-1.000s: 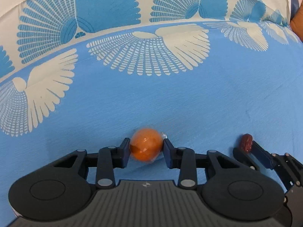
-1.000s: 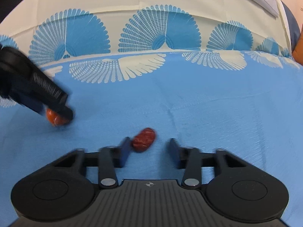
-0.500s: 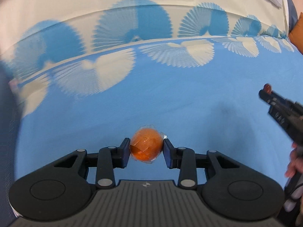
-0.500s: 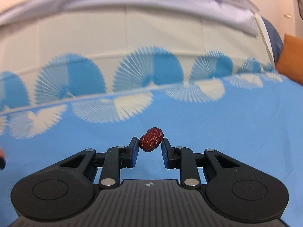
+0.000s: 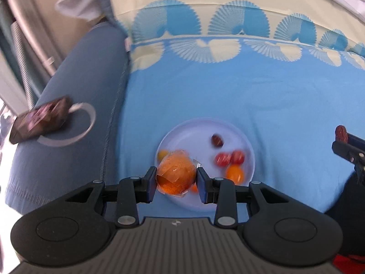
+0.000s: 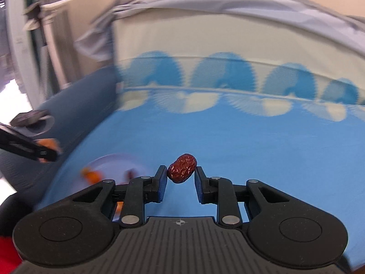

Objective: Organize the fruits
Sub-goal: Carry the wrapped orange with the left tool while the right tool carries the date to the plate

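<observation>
Left gripper (image 5: 176, 178) clamped on wrapped orange (image 5: 176, 174) above plate (image 5: 247, 147); right gripper (image 6: 180, 175) pinching red date (image 6: 182, 168) over blue cloth (image 6: 251, 148).

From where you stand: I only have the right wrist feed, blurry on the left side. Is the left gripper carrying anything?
Observer: Yes. The left gripper is shut on a wrapped orange, hanging above the near left rim of the white plate.
Operator: What's on the plate? I just see smears.
Observer: One dark date, two red fruits and a couple of small orange ones.
Operator: Free space left for my date?
Observer: The plate's far middle looks bare. Your right gripper, shut on the date, is off to the plate's right.
</observation>
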The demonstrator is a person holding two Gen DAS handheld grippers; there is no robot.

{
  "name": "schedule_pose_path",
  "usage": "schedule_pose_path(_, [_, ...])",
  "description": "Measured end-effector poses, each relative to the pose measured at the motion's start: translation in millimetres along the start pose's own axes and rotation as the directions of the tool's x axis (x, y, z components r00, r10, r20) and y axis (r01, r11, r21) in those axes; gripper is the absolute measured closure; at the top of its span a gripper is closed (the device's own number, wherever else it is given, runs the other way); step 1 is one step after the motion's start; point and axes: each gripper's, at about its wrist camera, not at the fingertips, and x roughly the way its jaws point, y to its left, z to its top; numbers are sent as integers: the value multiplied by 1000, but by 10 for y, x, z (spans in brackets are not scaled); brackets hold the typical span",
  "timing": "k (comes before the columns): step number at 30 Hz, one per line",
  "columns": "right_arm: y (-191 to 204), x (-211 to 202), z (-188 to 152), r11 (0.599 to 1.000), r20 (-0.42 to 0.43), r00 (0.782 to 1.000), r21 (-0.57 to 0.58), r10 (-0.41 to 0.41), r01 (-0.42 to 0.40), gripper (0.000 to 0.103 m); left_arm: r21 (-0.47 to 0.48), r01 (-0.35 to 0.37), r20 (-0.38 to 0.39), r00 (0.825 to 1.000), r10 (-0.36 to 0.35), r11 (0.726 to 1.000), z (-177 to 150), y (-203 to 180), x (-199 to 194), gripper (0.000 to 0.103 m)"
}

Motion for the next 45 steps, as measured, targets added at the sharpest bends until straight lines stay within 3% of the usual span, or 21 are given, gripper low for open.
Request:
schedule_pose_path(6, [619,-329,-129,987,-28,994,-115,106,-109,75,-54,26,12,1000,-25,998,-463,181,-244,63])
schedule_pose_path(12, [931,-503,-183,970,-23,992,-210,122,-124,75,-110,59,24,998,-57,992,-666,280,-361,63])
schedule_pose_path(24, [1028,-567,-197,964,-27,994,-242,108,-112,75,-116,72,79,995,-63,991,-700,335,-474,63])
schedule_pose_path(45, [1048,-422,-189,965,-86,991,-233,101,-118,75,-116,75,67,995,-67,990,-650,348,-330,63])
